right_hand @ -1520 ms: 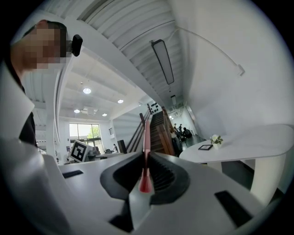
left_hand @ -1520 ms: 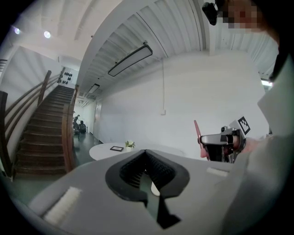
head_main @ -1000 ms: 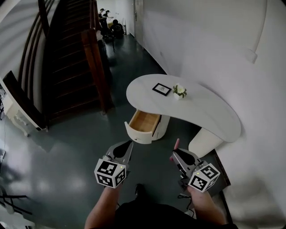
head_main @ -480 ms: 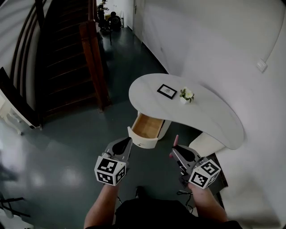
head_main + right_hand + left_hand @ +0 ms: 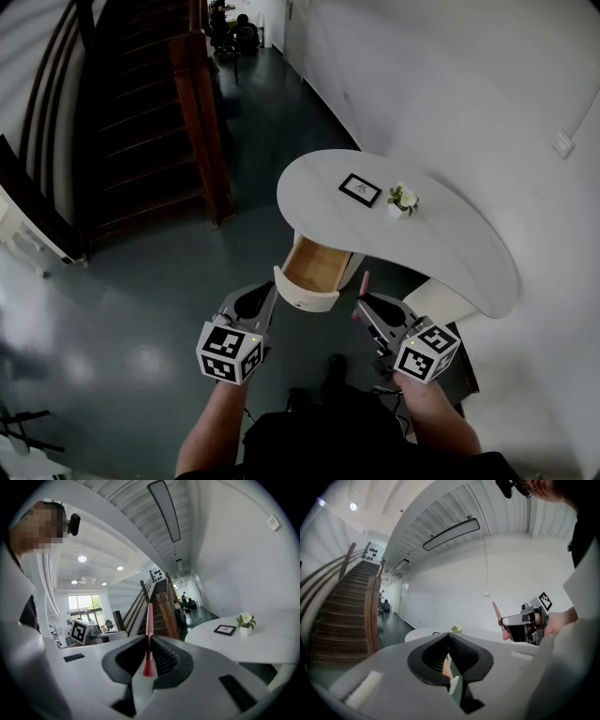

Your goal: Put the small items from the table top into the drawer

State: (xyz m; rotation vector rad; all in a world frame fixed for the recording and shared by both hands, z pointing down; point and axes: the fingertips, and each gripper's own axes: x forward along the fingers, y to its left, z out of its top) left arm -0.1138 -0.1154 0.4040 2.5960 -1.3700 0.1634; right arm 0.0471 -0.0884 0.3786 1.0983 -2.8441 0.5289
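The right tongs [image 5: 359, 309] are clamped on a slim pink stick [image 5: 364, 284], perhaps a pen, which points up past their tips; the left tongs [image 5: 269, 292] are closed with nothing between them. Over the last second the person has stepped nearer, so the open drawer [image 5: 315, 266] under the bench [image 5: 450, 244] now lies just ahead of both tongs. The stick looks close to being dropped in. A small frame [image 5: 360, 188] and a flower pot [image 5: 403, 200] are still on the bench.
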